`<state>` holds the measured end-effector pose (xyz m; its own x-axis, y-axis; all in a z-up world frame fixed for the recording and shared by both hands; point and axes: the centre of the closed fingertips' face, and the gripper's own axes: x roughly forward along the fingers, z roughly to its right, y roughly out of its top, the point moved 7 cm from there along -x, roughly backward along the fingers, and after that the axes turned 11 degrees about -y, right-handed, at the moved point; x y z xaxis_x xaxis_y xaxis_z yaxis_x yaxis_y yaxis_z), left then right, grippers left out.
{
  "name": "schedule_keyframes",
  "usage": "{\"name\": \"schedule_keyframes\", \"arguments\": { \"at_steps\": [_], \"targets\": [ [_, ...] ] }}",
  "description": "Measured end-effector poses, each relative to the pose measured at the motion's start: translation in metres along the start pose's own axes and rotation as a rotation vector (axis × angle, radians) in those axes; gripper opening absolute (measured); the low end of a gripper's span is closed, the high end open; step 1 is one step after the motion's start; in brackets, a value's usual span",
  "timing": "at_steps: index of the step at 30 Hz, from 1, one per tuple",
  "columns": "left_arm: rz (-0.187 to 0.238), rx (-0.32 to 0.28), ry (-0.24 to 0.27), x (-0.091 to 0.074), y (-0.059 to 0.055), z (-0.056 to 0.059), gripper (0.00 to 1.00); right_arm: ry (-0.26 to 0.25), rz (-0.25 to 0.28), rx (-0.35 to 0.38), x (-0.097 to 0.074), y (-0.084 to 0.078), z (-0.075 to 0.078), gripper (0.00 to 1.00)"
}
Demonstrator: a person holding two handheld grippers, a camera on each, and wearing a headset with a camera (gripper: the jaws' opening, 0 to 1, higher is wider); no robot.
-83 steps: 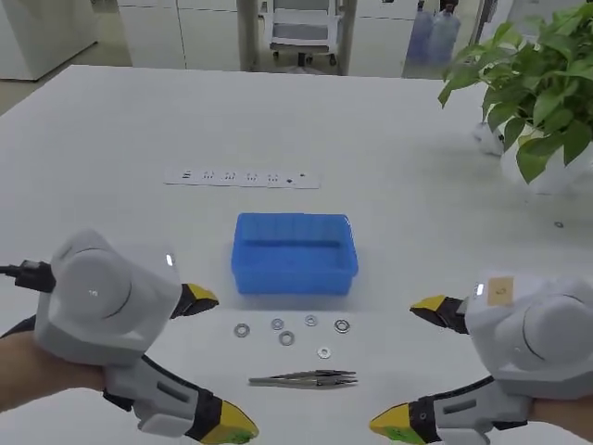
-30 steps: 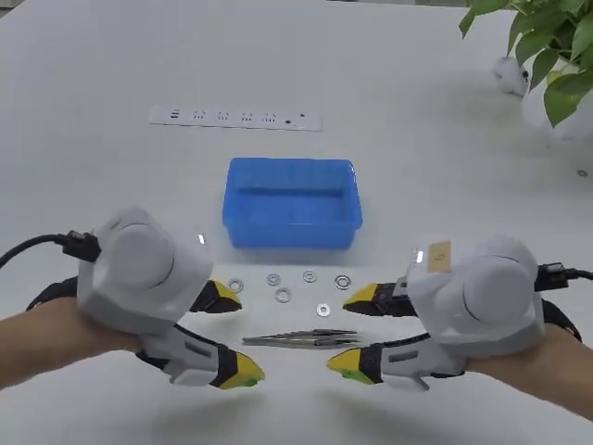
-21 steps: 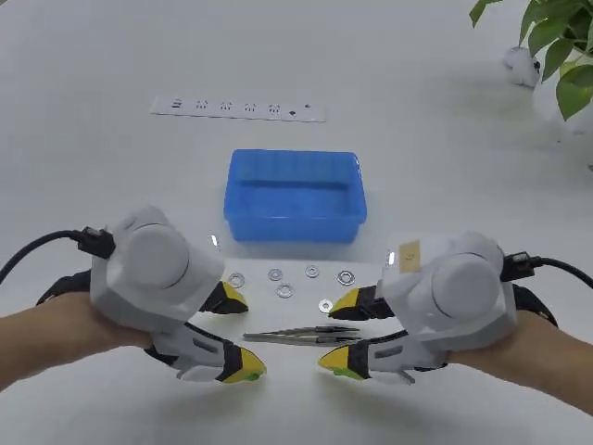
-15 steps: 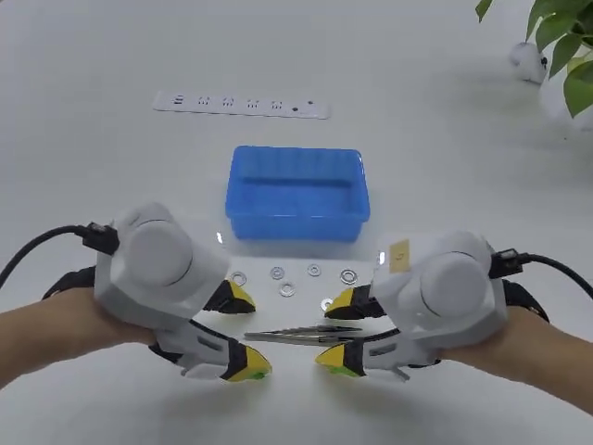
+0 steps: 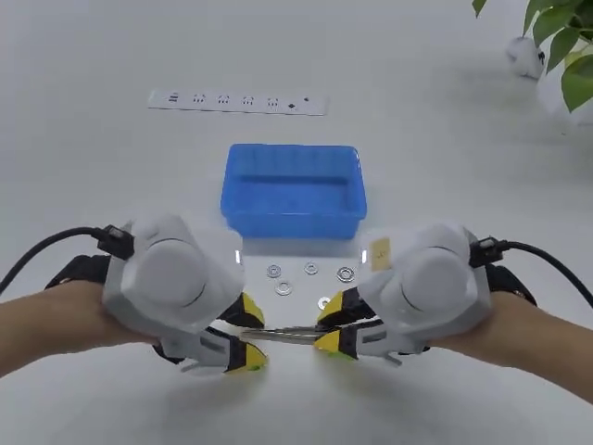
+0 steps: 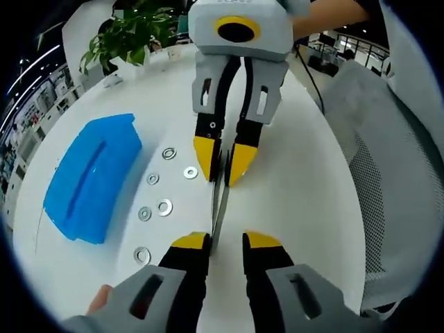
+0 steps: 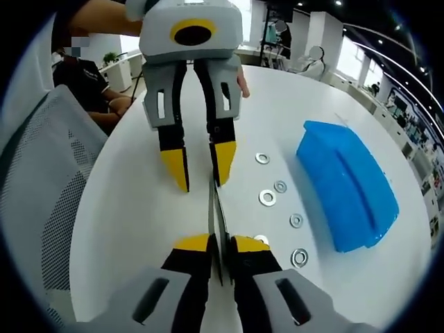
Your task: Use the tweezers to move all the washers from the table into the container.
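the tweezers (image 5: 289,333) lie flat on the table (image 5: 445,167). the left gripper (image 5: 248,334), jaws apart, straddles their 9 o'clock end, and the right gripper (image 5: 327,329) pinches the 3 o'clock end. loose washers (image 5: 345,273) lie at 12 o'clock, with the blue container (image 5: 293,222) beyond them.

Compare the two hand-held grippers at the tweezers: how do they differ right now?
Jaw gap: the left hand-held gripper stands plainly open; the right hand-held gripper is narrow around the tweezers, though whether it pinches them I cannot tell. Centring: the tweezers run close beside one jaw of the left, but midway between the right's. Shared: both sit low over the table, facing each other from opposite ends of the tweezers.
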<state>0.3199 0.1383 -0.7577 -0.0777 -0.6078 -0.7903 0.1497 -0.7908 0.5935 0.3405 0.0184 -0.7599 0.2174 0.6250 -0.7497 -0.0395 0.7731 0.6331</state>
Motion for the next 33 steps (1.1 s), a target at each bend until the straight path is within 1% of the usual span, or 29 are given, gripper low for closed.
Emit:
{"name": "schedule_keyframes", "arguments": {
  "at_steps": [2,6,9,10,11,13,14,19,21,24,25,27,29,31,33],
  "targets": [
    [0.004,-0.01,0.002,0.0,0.0,-0.003,0.21,0.007,-0.007,-0.012,0.0,0.0,0.0,0.11],
    [0.013,-0.044,0.016,-0.001,0.0,-0.01,0.12,0.02,-0.026,-0.047,0.0,0.002,-0.002,0.09],
    [0.016,-0.05,0.017,-0.001,0.0,-0.012,0.07,0.024,-0.042,-0.071,0.001,0.003,-0.004,0.08],
    [0.017,-0.047,0.007,-0.001,0.0,-0.011,0.07,0.026,-0.046,-0.085,0.001,0.003,-0.004,0.08],
    [0.02,-0.046,0.003,-0.001,0.0,-0.011,0.07,0.027,-0.047,-0.085,0.001,0.003,-0.005,0.08],
    [0.015,-0.025,0.004,0.0,0.0,-0.009,0.07,0.027,-0.051,-0.095,0.001,0.004,-0.005,0.08],
    [0.013,-0.011,0.003,0.0,0.0,-0.008,0.06,0.028,-0.054,-0.092,0.002,0.004,-0.005,0.07],
    [0.001,0.005,0.015,0.001,0.001,-0.008,0.07,0.025,-0.053,-0.059,0.002,0.003,-0.005,0.07],
    [0.005,0.019,0.019,0.001,0.0,-0.006,0.08,0.023,-0.05,-0.051,0.002,0.004,-0.007,0.07],
    [0.015,0.018,0.023,0.0,0.0,-0.007,0.08,0.014,-0.032,-0.05,0.003,0.007,-0.009,0.07],
    [0.012,0.019,0.027,0.0,0.0,-0.007,0.07,0.01,-0.023,-0.05,0.002,0.01,-0.009,0.07],
    [-0.002,0.044,0.027,0.001,0.001,-0.007,0.07,0.005,-0.021,-0.068,0.001,0.011,-0.008,0.07],
    [-0.009,0.061,0.03,0.001,0.001,-0.006,0.07,0.007,-0.014,-0.063,-0.001,0.012,-0.007,0.07],
    [-0.018,0.063,0.025,0.001,0.001,-0.005,0.07,0.011,-0.005,-0.065,-0.002,0.012,-0.008,0.07],
    [-0.028,0.069,0.018,0.0,0.001,-0.003,0.06,0.011,0.0,-0.082,-0.001,0.014,-0.01,0.07]
  ]
}}
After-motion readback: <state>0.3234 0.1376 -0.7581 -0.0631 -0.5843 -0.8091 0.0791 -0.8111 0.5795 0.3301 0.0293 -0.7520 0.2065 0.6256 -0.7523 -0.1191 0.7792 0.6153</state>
